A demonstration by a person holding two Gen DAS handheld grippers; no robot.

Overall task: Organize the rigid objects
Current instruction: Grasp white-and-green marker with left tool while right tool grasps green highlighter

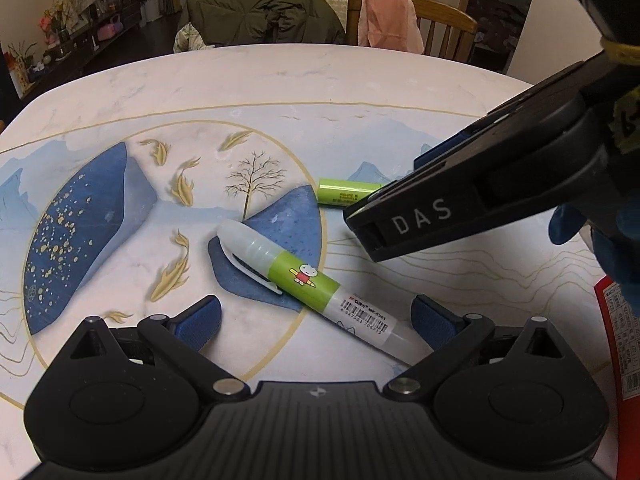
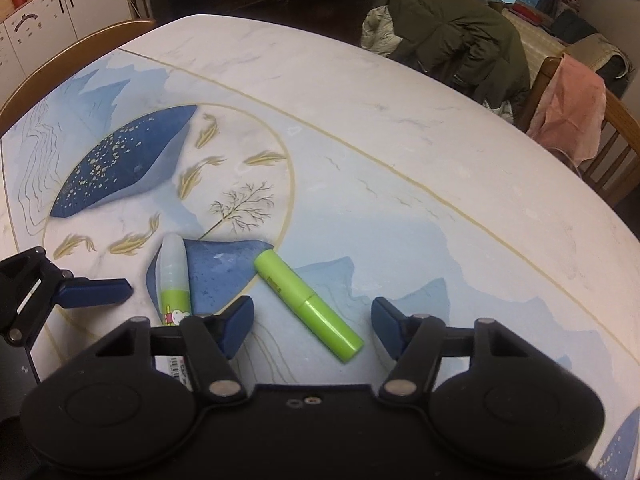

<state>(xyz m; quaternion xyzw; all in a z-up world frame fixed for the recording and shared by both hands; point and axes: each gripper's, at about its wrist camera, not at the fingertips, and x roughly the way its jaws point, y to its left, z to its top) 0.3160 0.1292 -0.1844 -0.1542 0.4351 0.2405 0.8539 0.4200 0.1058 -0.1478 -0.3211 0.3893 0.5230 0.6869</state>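
A white marker pen with a green cartoon label lies slanted on the painted table. It sits between the wide-apart blue pads of my left gripper, which is open, and neither pad presses on it. A lime-green tube lies between the blue pads of my right gripper; gaps show on both sides, so that gripper is open. In the left wrist view the right gripper's black housing covers part of the tube. The pen lies left of the tube.
A red labelled package stands at the table's right edge. Chairs at the far side carry an olive jacket and a pink cloth. One finger of the left gripper reaches in from the left in the right wrist view.
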